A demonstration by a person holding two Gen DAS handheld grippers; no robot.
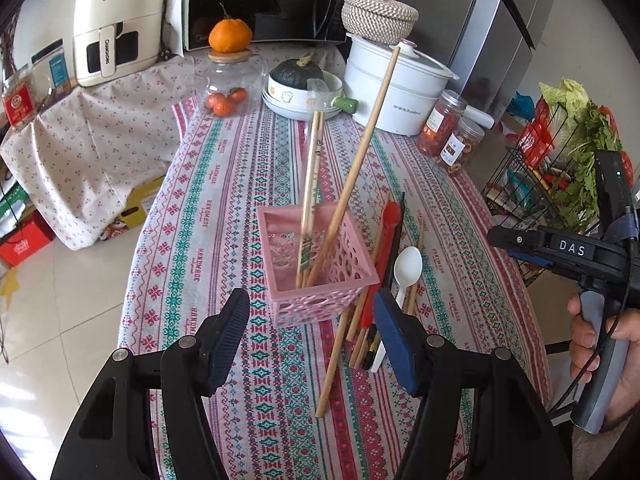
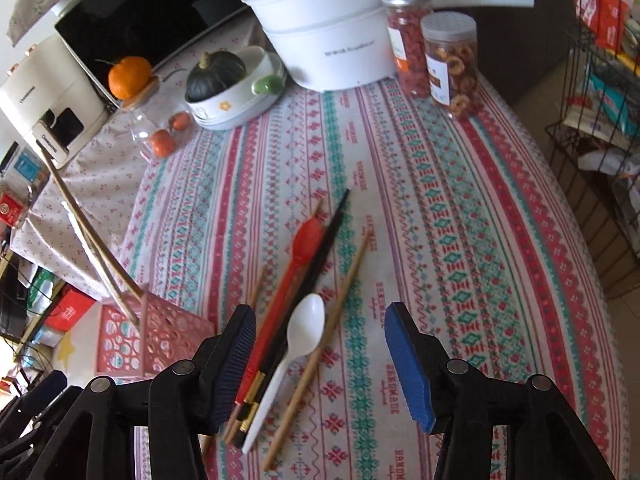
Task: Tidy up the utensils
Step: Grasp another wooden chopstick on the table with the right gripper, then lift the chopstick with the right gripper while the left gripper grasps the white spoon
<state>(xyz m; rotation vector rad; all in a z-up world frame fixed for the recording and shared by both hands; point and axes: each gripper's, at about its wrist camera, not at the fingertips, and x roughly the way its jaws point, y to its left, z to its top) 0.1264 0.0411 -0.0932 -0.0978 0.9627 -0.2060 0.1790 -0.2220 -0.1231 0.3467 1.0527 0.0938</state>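
Right now both tools hang over the patterned surface [image 2: 460, 208], angled down. Left tool [image 1: 312, 332] has its jaws wide apart, nothing between the pads, hovering just short of the pink basket [image 1: 320, 264]. Basket sits upright near the surface's left edge, w/ floor dropping away just beyond; a long wooden stick [image 1: 360, 152] and wrapped chopsticks [image 1: 311, 184] lean out of it, tops tilting toward the back. Right tool [image 2: 320, 356] also stands w/ jaws apart, gripping nothing, over the loose pile just right of the basket: white spoon [image 2: 306, 328], red spoon [image 2: 298, 256], black chopstick [image 2: 324, 248], bamboo chopstick [image 2: 340, 304], roughly parallel, overlapping at their near ends. White spoon's handle falls between the right tool's fingers in that view; contact can't be told. In the left view a hand [image 1: 608, 344] grips the right tool's handle off the surface's right edge. Open cloth to the right of the pile and across mid-surface. Back edge crowded: white pot [image 2: 332, 40], two jars [image 2: 432, 48], bowl w/ squash [image 2: 232, 88], glass jar w/ oranges [image 1: 232, 84]. Wire rack [image 1: 532, 184] stands close by the right edge.
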